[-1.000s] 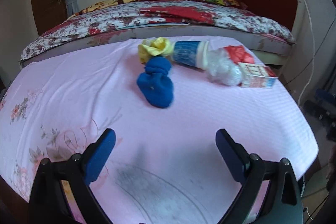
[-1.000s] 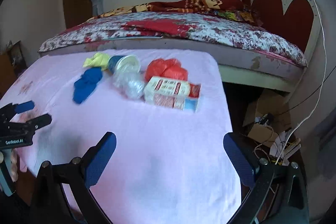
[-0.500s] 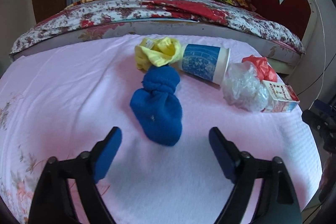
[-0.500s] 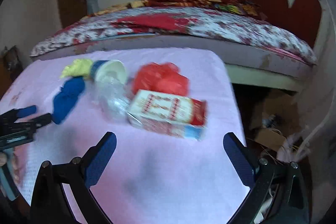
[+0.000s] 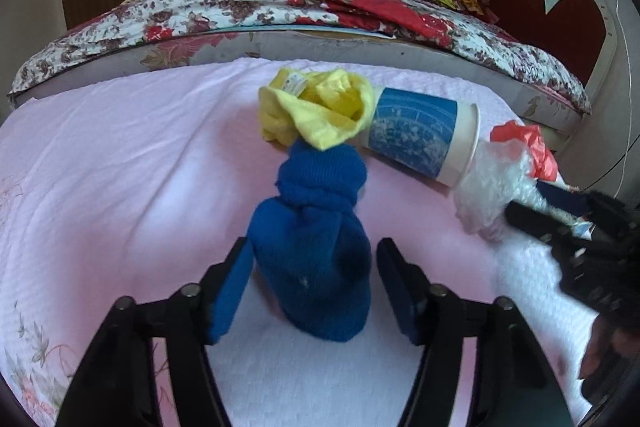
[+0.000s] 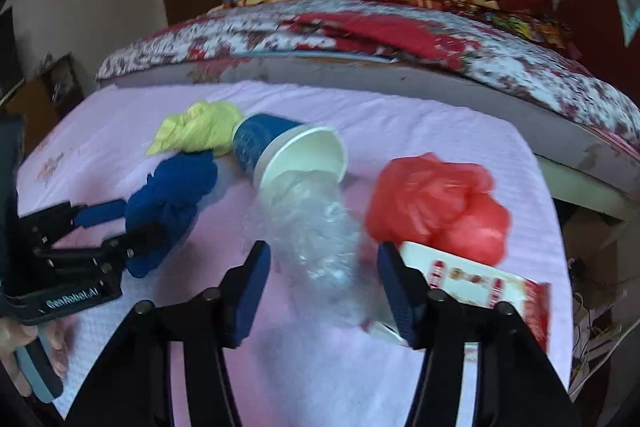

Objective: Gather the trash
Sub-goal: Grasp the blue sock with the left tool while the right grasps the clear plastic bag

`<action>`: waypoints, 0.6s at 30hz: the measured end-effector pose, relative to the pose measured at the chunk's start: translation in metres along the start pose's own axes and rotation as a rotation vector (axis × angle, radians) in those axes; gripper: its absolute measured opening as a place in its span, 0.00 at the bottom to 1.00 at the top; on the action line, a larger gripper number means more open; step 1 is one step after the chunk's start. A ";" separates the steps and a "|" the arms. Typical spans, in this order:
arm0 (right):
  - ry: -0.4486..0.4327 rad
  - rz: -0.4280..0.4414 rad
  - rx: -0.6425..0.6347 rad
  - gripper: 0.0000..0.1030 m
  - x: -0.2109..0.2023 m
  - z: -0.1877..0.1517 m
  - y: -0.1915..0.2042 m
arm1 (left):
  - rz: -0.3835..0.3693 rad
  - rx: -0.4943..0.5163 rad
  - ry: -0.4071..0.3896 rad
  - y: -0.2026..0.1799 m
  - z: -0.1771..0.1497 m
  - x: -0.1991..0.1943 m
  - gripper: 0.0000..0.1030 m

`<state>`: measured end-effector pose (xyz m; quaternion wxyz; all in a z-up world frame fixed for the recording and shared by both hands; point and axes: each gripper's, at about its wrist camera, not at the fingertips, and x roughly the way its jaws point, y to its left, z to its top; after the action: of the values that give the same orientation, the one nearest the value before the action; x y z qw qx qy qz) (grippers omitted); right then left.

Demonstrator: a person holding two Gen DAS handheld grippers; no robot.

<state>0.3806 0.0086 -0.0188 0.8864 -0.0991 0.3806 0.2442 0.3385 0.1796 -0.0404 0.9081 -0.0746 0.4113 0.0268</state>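
Closing in on two items at once across a pink-covered surface [image 5: 120, 155] beside a bed [image 5: 280, 7]: left tongs [image 5: 312, 275] narrowing around a knotted blue sock [image 5: 312, 247], pads flanking it but seemingly not yet pressing; right tongs [image 6: 322, 277] likewise narrowing around a crumpled clear plastic bag [image 6: 316, 227] spilling from a tipped blue-and-white paper cup [image 6: 288, 151], a little air left on either side. Judged to be the grasping step of the trash collection, nothing lifted so far. Calling next, by this reading, for a full squeeze on each soft item before any lift, with care that the clear plastic bag drags free of the cup rather than towing it along, and that the sock clears the yellow cloth [image 5: 320, 111] touching its knotted end. Shown only from the right wrist: the open mouth of the cup with plastic inside, a bulging red plastic bag [image 6: 436, 203] just behind a red-and-white carton [image 6: 480, 279], and part of a hand at the lower left. Shown only from the left wrist: the small label on the yellow cloth and the printed side of the cup. No bin or collecting bag visible in either view.
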 end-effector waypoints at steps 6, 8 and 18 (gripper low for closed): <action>0.052 -0.044 -0.052 0.53 0.020 0.002 0.012 | -0.001 0.017 0.020 -0.005 0.002 0.010 0.52; 0.062 -0.061 -0.070 0.47 0.024 0.001 0.016 | -0.009 0.021 0.034 -0.005 0.002 0.013 0.47; 0.024 0.015 -0.007 0.42 -0.011 -0.008 0.020 | -0.062 0.014 0.016 0.001 0.000 -0.010 0.10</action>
<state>0.3594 0.0189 -0.0162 0.8796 -0.1025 0.3910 0.2508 0.3318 0.1803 -0.0329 0.9056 -0.0808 0.4163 -0.0048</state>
